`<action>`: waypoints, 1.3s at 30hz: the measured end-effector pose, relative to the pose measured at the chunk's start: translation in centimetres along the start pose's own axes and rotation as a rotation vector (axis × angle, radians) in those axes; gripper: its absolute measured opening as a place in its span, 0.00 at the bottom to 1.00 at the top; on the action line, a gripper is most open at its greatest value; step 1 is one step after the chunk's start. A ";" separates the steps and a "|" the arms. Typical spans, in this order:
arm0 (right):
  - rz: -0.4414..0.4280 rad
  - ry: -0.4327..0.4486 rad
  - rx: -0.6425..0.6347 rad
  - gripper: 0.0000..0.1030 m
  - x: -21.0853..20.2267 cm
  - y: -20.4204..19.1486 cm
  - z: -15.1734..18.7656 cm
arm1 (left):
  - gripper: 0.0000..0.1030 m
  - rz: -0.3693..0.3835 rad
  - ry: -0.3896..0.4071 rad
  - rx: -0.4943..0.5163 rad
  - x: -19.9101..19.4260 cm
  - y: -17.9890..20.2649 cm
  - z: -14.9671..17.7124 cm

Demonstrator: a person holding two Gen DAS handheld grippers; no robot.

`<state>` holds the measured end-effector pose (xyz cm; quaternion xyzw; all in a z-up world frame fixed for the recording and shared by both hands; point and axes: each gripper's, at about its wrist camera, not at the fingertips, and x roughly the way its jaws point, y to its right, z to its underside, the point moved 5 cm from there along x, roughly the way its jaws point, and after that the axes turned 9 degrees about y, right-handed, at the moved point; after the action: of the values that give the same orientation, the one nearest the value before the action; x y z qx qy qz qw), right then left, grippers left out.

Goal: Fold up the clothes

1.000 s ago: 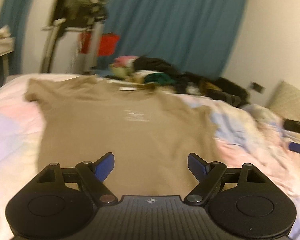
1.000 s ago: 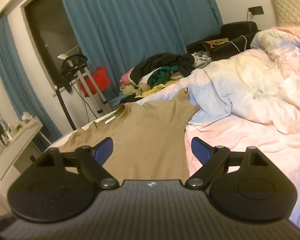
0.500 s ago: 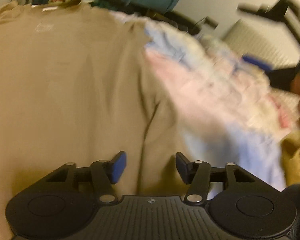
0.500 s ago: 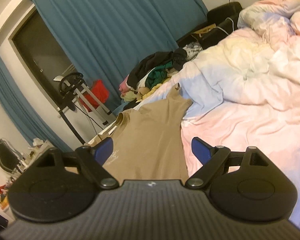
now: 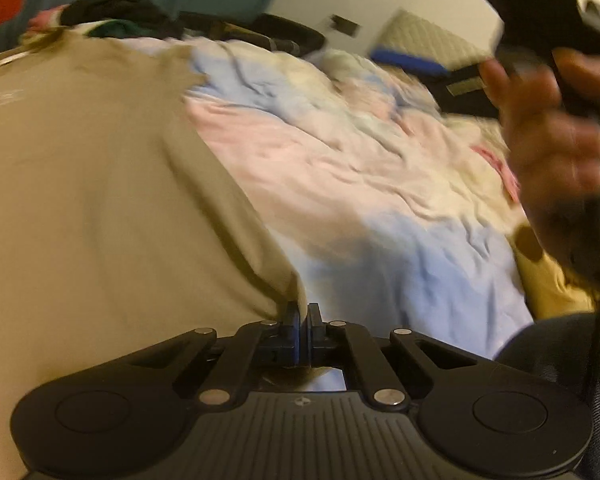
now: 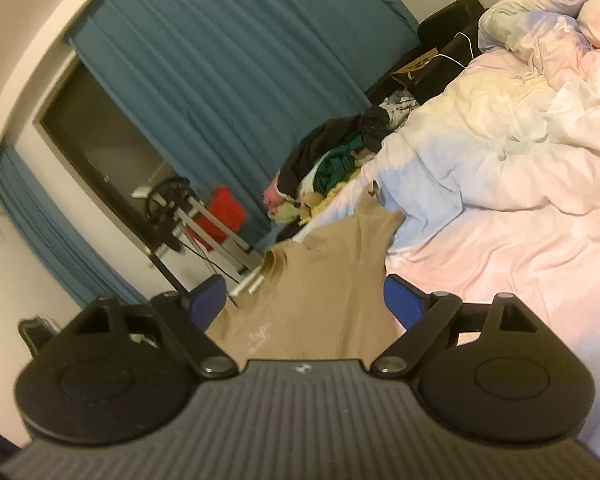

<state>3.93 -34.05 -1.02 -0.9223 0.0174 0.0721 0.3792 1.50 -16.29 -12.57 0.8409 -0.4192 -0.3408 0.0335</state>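
- Now the left gripper (image 5: 302, 316) has its jaws together on the near corner of the tan T-shirt (image 5: 100, 184), at the hem where it meets the side seam; a second ago those jaws stood wide apart above the shirt's lower middle, and half a second ago they were half closed beside the side seam.
- The left view has swung from the whole shirt to its right edge, and the gripper has come lower and closer to the cloth.
- Reading: first corner looks secured, so the fold can probably start once the other side is taken.
- T-shirt lies spread flat on the pastel duvet (image 5: 380, 184), collar end toward the clothes pile (image 6: 332, 164) by the blue curtain (image 6: 220, 80).
- Right gripper (image 6: 304, 300): jaws wide apart, nothing between the pads, held above the shirt with its far sleeve in line beyond the gap. No grip here yet.
- Its view has rolled since a second ago; the bed now sits tilted.
- Left view shows the person's right hand (image 5: 552, 148) around the other tool's handle, raised off the duvet, blurred.
- Pose: left gripper pitched down onto the corner; right gripper nearer level.
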 end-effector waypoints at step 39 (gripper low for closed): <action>-0.120 -0.059 0.149 0.75 36.1 11.6 5.0 | 0.87 -0.510 0.263 -0.225 -3.9 -20.3 -4.9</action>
<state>38.06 -37.99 -17.93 -0.8884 -0.0439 0.0751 0.4507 16.73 -1.46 -13.67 0.9468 -0.1464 -0.2709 0.0938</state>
